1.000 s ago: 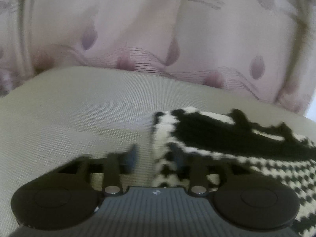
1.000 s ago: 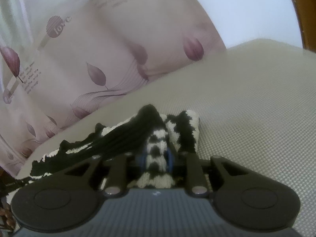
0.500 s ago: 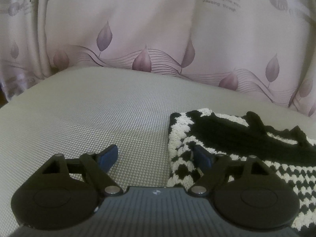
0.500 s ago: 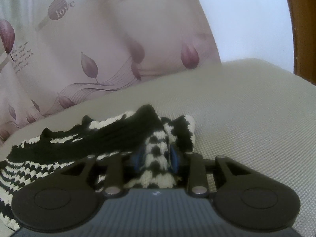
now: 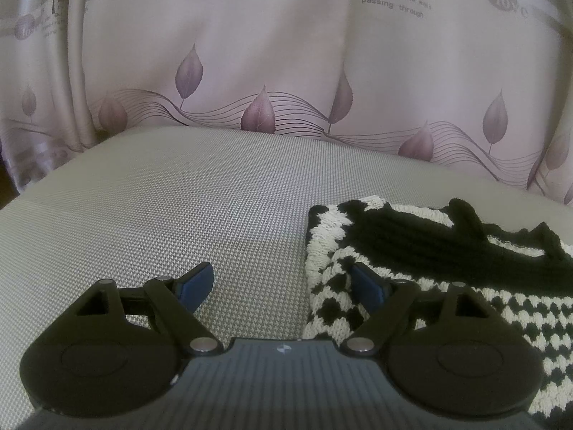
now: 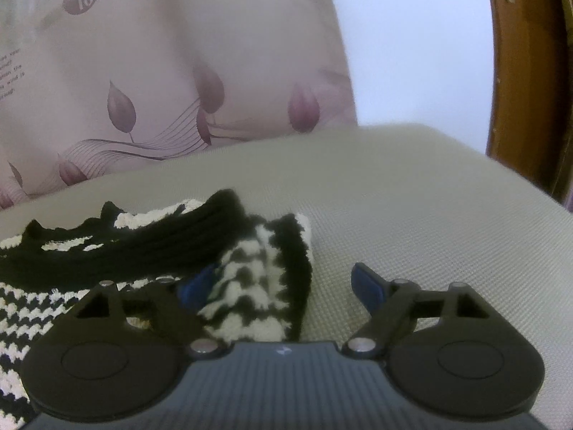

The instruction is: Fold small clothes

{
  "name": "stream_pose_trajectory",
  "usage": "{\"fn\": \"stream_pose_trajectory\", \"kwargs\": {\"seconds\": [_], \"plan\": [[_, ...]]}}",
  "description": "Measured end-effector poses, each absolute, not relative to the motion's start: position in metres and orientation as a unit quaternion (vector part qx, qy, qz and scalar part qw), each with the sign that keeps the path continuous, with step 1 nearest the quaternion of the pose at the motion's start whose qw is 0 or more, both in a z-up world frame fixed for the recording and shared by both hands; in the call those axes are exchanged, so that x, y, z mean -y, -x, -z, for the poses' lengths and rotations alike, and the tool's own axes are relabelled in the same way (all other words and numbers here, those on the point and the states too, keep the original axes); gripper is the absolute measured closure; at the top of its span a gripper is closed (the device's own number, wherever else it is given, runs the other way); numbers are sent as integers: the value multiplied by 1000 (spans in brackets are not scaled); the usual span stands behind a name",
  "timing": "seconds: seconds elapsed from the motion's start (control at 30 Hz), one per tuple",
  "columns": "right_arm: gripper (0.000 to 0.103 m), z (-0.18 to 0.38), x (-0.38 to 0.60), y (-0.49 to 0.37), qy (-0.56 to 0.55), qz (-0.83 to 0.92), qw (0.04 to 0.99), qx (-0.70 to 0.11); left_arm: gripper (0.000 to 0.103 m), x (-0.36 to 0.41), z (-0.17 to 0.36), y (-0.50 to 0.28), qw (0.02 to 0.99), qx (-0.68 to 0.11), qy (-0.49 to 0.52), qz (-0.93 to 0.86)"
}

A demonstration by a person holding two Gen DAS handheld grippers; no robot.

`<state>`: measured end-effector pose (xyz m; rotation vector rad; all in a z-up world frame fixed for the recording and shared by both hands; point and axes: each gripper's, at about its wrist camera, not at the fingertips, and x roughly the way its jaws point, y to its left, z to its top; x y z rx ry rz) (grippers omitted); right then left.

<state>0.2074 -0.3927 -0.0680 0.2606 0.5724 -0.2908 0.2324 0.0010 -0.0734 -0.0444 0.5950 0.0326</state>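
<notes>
Left tool point(image 5: 281, 283) – jaws spread wide, nothing between them. Knit garment point(image 5: 429, 268), black and white check with a black band, lies just ahead and to its right; the right pad overlaps the knit's near-left corner, touching or not I cannot tell.

Right tool point(image 6: 283, 285) – jaws also spread, holding nothing. A folded corner of the garment point(image 6: 258, 286) sits between them, toward the left pad; grey woven surface point(image 6: 412, 215) to the right.

Risks, as judged: the loose top layer could spring back or slide; a pad could snag the open knit on pulling away.

Writing: the curtain point(image 5: 286, 53) beyond reads "trembling", "passing through", "love"; the rest is too small.
</notes>
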Motion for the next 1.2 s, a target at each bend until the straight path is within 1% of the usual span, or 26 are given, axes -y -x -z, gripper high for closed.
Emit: {"fn": "stream_pose_trajectory", "kwargs": {"seconds": [0.3, 0.4, 0.5, 0.57, 0.77, 0.93, 1.03, 1.1, 1.2], "plan": [[18, 62, 374, -204, -67, 174, 946, -264, 19, 1, 73, -232, 956, -292, 14, -19], [18, 57, 368, -197, -49, 189, 952, -237, 18, 1, 73, -232, 956, -292, 12, -20], [18, 52, 361, -184, -36, 199, 960, -194, 18, 1, 73, -232, 956, -292, 11, -20], [10, 48, 356, -175, -24, 195, 967, -164, 17, 1, 72, -232, 956, -291, 10, -20], [9, 43, 331, -163, 25, 157, 978, -132, 15, 0, 72, -231, 957, -290, 7, -21], [9, 42, 323, -155, 14, 105, 984, -145, 12, 2, 72, -231, 957, -290, -1, -20], [9, 43, 317, -154, 27, 83, 982, -165, 10, 0, 72, -234, 955, -296, -1, -2], [9, 44, 315, -156, 25, 65, 981, -179, 8, -9, 70, -238, 950, -308, 18, 46], [9, 46, 316, -156, 16, 62, 980, -190, 10, -31, 68, -250, 926, -343, 71, 139]]}}
